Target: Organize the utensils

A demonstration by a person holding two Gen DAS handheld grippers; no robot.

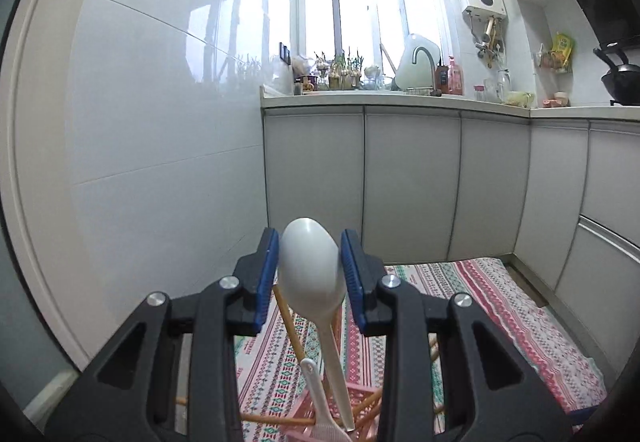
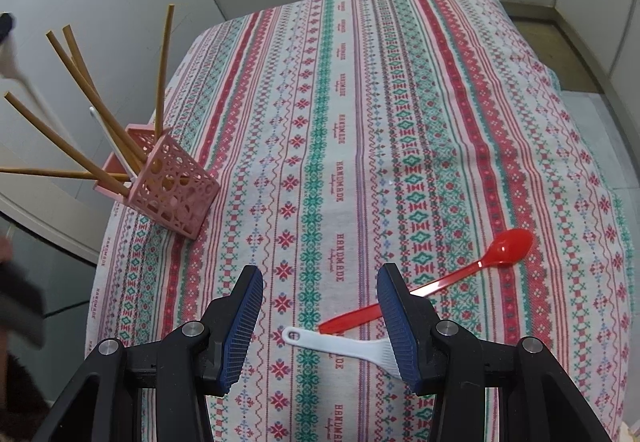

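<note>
Left gripper (image 1: 309, 262) fingers are clamping the white spoon (image 1: 311, 266) bowl over the holder (image 2: 172, 185): light, stiff, slippery. Right gripper (image 2: 320, 318) fingers are standing open, empty.

Bright window (image 1: 368, 17) backlight, wall glare, fisheye-warped edges

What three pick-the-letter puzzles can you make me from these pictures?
1. The right gripper is: A shut on the red spoon; B open, holding nothing; C shut on the white spoon.
2. The spoon in the left gripper is: A white; B red; C green.
3. The red spoon is: A in the left gripper; B on the patterned cloth; C in the right gripper.

Answers: B, its pads stand apart over the cloth; A, a white bowl sits between the blue pads; B, it lies flat there.
</note>
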